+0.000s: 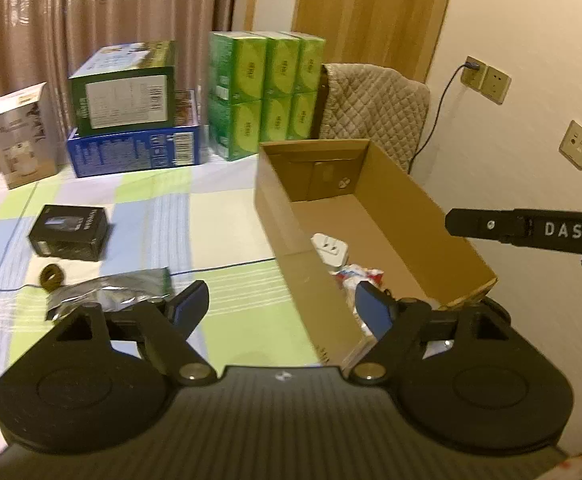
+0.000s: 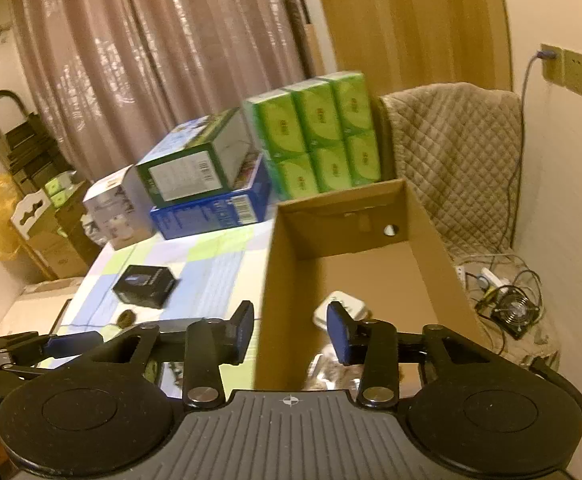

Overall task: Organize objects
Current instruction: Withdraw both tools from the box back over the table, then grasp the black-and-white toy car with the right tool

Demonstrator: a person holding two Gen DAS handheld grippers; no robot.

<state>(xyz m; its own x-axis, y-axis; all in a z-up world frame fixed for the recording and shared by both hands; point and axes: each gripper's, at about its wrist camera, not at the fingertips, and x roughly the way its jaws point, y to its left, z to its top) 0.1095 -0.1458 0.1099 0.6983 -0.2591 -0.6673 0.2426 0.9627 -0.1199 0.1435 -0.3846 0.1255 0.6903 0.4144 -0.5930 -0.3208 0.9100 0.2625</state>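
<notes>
Nearest the left wrist camera, the left gripper (image 1: 283,312) is seen with its jaws spread wide and nothing between them, straddling the near wall of the cardboard box (image 1: 275,204). The right gripper (image 2: 291,332) is held partly released and empty, likewise over that near wall. Inside the box, a white plug adapter (image 1: 329,249) lies on the floor near the front, with a red-and-white wrapper (image 1: 357,274) just beside it. Left of the box, on the checked tablecloth (image 1: 163,216), a silver foil pouch (image 1: 111,292), a small dark ring (image 1: 52,277) and a black carton (image 1: 69,233) are laid out. Behind them, a green box (image 1: 125,88) is stacked on a blue box (image 1: 135,152), with a pack of green tissue boxes (image 1: 263,92) beside it and a white box (image 1: 23,136) to the left. A quilted chair cover (image 1: 371,104) is seen behind the cardboard box.
</notes>
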